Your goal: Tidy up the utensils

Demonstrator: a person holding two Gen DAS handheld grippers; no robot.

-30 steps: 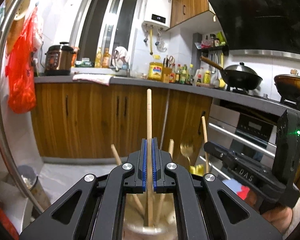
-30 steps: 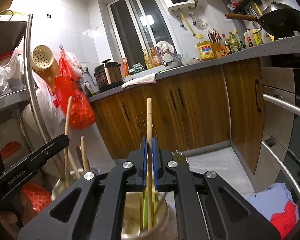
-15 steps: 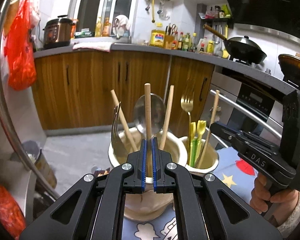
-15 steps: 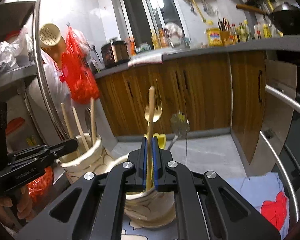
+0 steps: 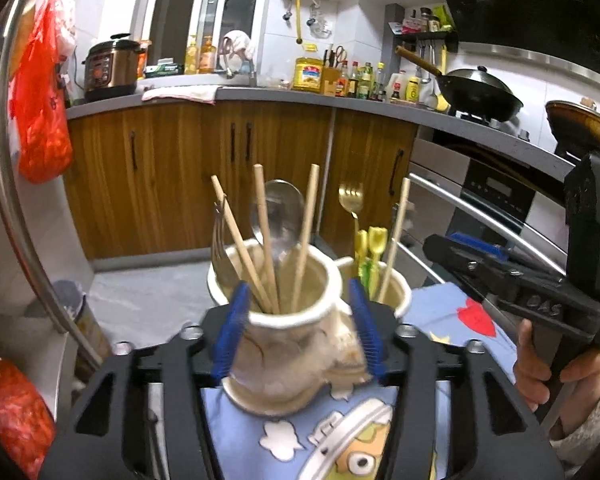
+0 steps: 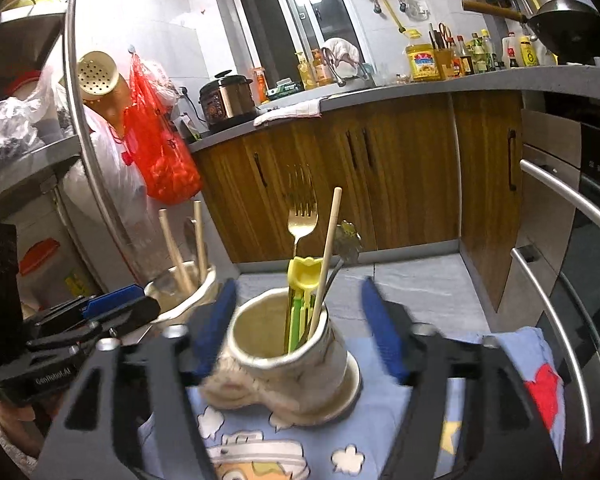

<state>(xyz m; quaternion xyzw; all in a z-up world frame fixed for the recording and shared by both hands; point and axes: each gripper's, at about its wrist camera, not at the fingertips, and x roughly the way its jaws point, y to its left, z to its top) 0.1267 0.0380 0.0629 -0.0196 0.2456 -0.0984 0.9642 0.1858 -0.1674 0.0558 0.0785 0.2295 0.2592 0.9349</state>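
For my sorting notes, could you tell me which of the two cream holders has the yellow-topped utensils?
The holder framed by the right tongs; the other holder, between the left tongs, holds none.

cream holder (image 5: 284, 344): upright chopsticks (image 5: 265, 236) | second holder (image 6: 284, 356): gold fork (image 6: 302, 216)

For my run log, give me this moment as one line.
left gripper: open, empty | right gripper: open, empty | three wooden chopsticks: in left cream ceramic holder | one wooden chopstick: in right cream ceramic holder

Black grippers (image 5: 298, 330), blue pads (image 5: 230, 330), silver screws
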